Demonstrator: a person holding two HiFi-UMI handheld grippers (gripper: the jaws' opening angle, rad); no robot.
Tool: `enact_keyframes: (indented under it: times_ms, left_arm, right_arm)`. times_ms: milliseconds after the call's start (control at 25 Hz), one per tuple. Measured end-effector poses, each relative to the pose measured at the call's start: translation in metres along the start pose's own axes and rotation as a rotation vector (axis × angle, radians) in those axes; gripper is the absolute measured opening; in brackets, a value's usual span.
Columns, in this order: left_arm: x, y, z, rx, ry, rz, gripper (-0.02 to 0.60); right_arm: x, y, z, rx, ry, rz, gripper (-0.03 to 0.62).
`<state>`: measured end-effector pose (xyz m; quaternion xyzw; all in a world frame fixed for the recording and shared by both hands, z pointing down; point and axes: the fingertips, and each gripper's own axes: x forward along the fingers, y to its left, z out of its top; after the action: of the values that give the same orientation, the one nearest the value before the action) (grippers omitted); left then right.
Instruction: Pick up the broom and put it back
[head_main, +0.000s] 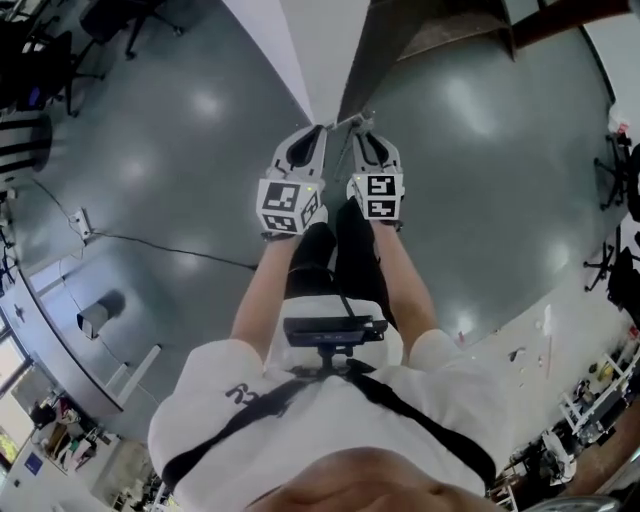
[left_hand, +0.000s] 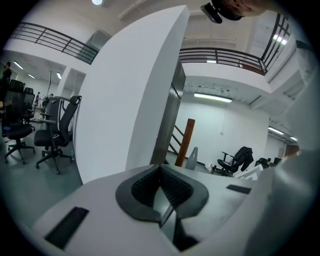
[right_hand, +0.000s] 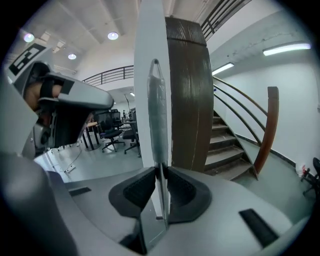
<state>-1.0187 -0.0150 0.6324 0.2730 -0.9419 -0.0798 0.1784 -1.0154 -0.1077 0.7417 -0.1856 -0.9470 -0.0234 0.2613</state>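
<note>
The broom shows only as its thin grey handle (right_hand: 158, 115), which stands upright between the jaws in the right gripper view and ends in a hanging loop at the top. My right gripper (right_hand: 160, 170) is shut on it, and the broom's head is out of sight. In the head view both grippers are held side by side in front of me, the right gripper (head_main: 366, 128) beside the left gripper (head_main: 316, 130), close to the end of a wall. My left gripper (left_hand: 161, 167) has its dark pads together at the tips, and I see nothing held between them.
The edge of a white wall (head_main: 310, 50) and a dark wood panel (right_hand: 187, 100) stand straight ahead. A staircase (right_hand: 227, 145) with a brown post rises at the right. Office chairs (left_hand: 55, 135) stand to the left. A cable (head_main: 170, 245) lies on the grey floor.
</note>
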Motion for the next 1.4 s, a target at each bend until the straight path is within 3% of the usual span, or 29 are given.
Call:
enact_keyframes:
  times_ms: [240, 640, 1120, 1400]
  left_arm:
    - [0.010, 0.032, -0.039, -0.022, 0.051, 0.043, 0.012]
    - [0.038, 0.052, -0.084, -0.062, 0.109, 0.055, 0.012]
    - [0.045, 0.058, -0.091, -0.073, 0.132, 0.063, 0.012]
    - [0.041, 0.057, -0.095, -0.073, 0.140, 0.057, 0.012]
  right_arm:
    - [0.047, 0.005, -0.066, 0.016, 0.118, 0.009, 0.084]
    - [0.107, 0.008, -0.113, 0.039, 0.234, 0.006, 0.084]
    - [0.175, -0.007, -0.106, 0.043, 0.297, -0.012, 0.084]
    - [0.184, -0.014, -0.104, 0.082, 0.298, -0.012, 0.084]
